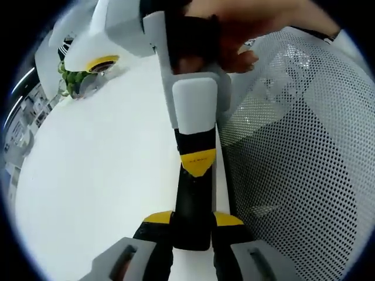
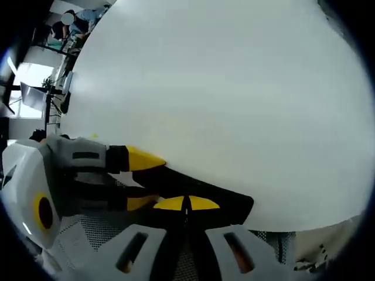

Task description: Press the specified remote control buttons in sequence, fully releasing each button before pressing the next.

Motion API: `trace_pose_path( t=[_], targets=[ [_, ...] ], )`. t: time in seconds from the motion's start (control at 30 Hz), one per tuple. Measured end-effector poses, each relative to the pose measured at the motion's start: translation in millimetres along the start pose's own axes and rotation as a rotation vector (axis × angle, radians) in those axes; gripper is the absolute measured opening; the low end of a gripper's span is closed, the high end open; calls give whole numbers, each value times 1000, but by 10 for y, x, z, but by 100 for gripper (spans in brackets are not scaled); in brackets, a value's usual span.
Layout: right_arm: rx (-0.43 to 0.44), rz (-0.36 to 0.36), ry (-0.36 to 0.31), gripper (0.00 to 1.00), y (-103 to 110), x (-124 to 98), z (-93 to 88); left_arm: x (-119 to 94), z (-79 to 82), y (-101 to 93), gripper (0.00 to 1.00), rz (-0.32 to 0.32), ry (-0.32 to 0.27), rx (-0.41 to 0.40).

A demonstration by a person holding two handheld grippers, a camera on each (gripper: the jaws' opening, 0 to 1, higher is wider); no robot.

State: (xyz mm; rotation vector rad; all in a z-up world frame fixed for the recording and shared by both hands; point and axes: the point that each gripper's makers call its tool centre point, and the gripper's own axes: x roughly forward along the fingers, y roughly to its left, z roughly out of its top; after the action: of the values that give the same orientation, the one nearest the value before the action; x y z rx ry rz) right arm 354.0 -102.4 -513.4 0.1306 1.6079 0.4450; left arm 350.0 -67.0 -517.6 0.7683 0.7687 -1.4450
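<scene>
Slim black remote (image 1: 192,211), seemingly smooth, left-clamped

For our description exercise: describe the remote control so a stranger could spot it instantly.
Find the big white table and follow its edge beside the mesh chair. There the left hand-held gripper clamps the remote control between yellow-tipped jaws. It is a long, flat, all-black slab, with none of the hand-held gripper's white or yellow.
</scene>
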Motion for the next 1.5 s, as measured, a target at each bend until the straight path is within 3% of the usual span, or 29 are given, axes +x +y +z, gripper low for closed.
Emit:
trace_pose_path(
  t=[0.73, 1.17, 1.5],
  targets=[
    [-11, -40, -14, 0, -49, -29, 10, 41, 63, 39, 24, 39, -2, -51],
    [23, 20, -14, 0, -77, -17, 5, 43, 70, 39, 24, 30, -38, -36],
    [33, 31, -114, 0, -82, -25, -11, 46, 72, 39, 24, 23, -43, -30]
  ],
)
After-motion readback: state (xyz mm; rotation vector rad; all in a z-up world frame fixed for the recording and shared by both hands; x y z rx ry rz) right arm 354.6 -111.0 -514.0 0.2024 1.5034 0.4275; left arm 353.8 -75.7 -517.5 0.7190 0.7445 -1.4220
